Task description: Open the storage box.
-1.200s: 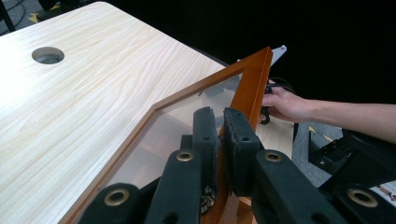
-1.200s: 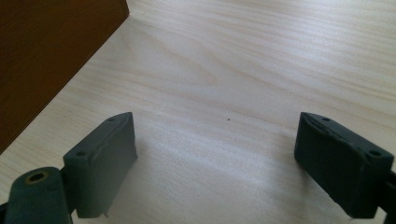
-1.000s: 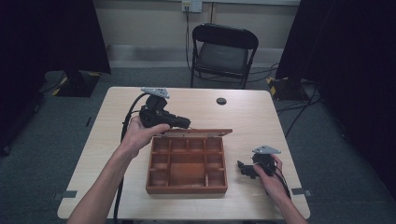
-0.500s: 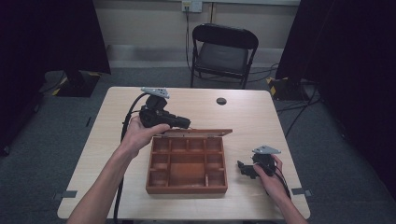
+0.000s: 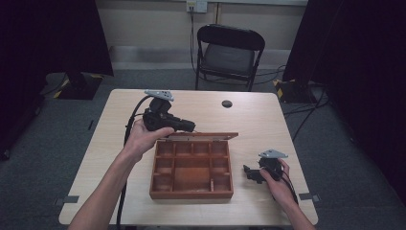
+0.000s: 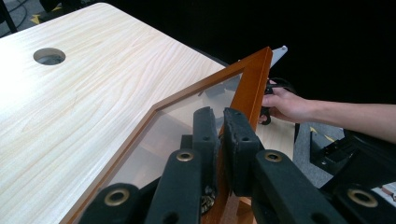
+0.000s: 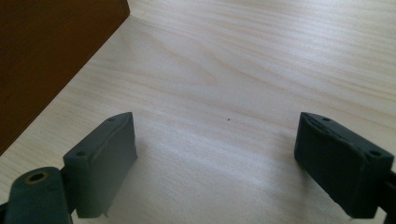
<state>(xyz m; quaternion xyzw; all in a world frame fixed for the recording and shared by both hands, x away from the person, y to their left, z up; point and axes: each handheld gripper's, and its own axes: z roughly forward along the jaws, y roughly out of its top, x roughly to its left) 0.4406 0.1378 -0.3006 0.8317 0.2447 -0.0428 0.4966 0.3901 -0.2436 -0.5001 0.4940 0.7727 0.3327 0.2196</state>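
Observation:
A brown wooden box (image 5: pixel 190 193) with several compartments lies open in the middle of the table. Its glass-paned lid (image 5: pixel 203 136) stands raised along the far side. My left gripper (image 5: pixel 189 127) is shut on the lid's wooden frame (image 6: pixel 254 79); in the left gripper view the jaws (image 6: pixel 222 116) pinch that frame beside the glass pane (image 6: pixel 173 126). My right gripper (image 5: pixel 247 172) rests on the table to the right of the box, pointing at it. Its jaws (image 7: pixel 217 140) stand wide open with bare tabletop between them, and the box's side wall (image 7: pixel 46 56) is at the upper left.
A round cable hole (image 5: pixel 227 103) sits in the table's far middle, also in the left gripper view as the hole (image 6: pixel 49 56). A black folding chair (image 5: pixel 230 50) stands behind the table. Cables lie on the floor at the right (image 5: pixel 306 103).

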